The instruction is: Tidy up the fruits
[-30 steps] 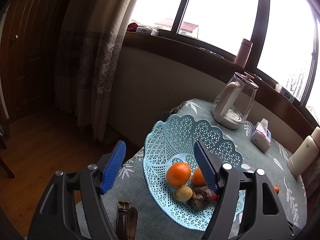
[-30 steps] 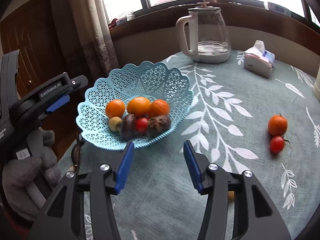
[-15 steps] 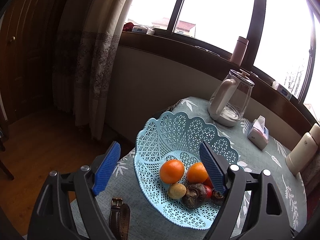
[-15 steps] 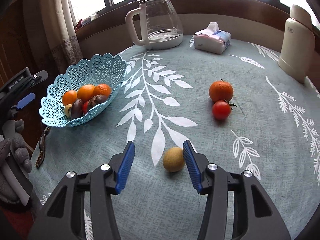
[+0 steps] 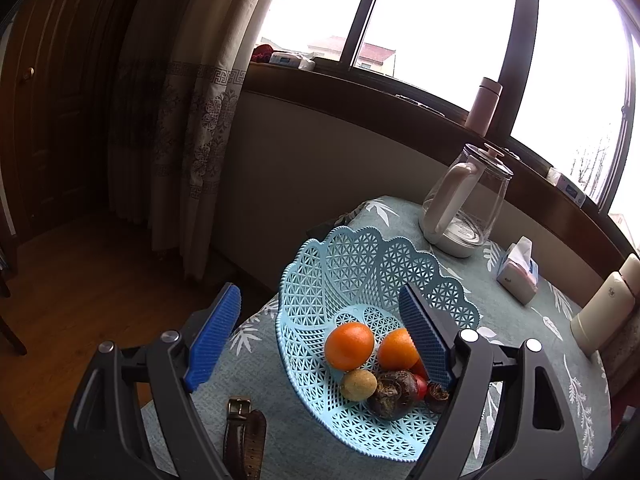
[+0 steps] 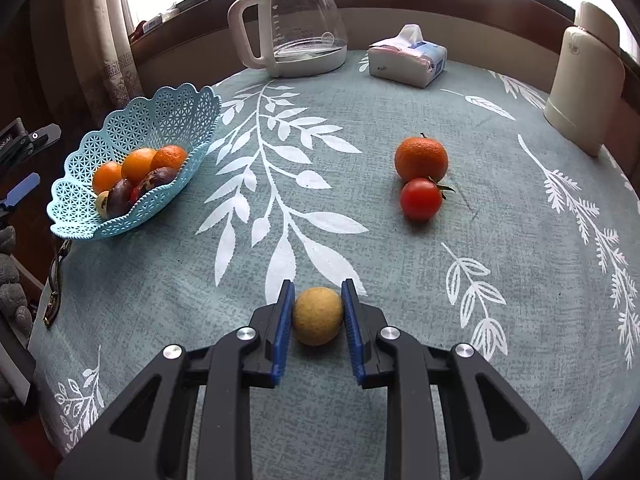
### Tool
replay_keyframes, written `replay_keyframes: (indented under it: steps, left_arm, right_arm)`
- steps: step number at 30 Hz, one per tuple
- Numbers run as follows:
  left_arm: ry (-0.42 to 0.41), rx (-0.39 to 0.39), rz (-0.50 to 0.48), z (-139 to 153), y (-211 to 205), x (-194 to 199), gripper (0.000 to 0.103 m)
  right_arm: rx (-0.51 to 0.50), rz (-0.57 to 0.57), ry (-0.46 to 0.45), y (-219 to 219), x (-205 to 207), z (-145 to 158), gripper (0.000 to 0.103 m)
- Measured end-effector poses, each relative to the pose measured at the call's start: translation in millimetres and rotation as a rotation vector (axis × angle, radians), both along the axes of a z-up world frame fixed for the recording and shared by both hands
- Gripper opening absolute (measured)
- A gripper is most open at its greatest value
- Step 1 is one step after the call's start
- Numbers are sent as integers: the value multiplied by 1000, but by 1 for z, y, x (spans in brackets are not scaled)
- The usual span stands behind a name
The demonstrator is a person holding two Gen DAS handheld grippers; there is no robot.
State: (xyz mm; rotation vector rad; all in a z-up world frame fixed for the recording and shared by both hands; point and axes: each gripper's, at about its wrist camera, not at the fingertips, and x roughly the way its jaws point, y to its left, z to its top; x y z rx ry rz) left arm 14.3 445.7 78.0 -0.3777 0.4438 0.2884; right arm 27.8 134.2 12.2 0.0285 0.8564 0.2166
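Three fruits are lying loose on the tabletop point(image 6: 400, 280): a small yellow-brown fruit point(image 6: 318, 315) near the front edge, and well apart from it an orange point(image 6: 421, 159) touching a red tomato point(image 6: 421, 199). The right tool point(image 6: 316, 314) is sitting with its blue pads on either side of the yellow-brown fruit, narrowed until they seem to be touching its flanks, though whether they are pressing firmly I cannot tell; the fruit looks to be resting on the cloth. The left tool point(image 5: 316, 340) is hanging wide open and empty just before the blue basket point(image 5: 352, 256), which is standing at the tabletop's far left edge and already holding oranges, a yellow fruit and dark fruits.

Several risks are showing. Being round and small, the fruit is likely to squirt forward out of the pads if the squeeze is landing off-centre, and it could roll off the near edge. Gripping too hard may be bruising it. Carried across, it could bounce off the piled fruit, since the basket is sitting close to the edge beside a leather watch strap point(image 5: 244, 436).
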Motion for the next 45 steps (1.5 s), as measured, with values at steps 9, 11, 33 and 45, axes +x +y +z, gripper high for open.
replay_keyframes:
  steps: [9,11,33,45]
  left_arm:
    - [-9,-1,9,3,3,-3,83]
    - [-11,-3,12,4,5,-4,83]
    - [7,4,7,-1,3,1,83]
    - [19,35,-13,-1,-11,-3,83]
  right_arm:
    - [80,181,-75,59,8,36,24]
    - [99,225,-85,77,11,43,24]
    - [178,204,-86,77,17,36,40]
    - [200,108,-58,35,16,21,40]
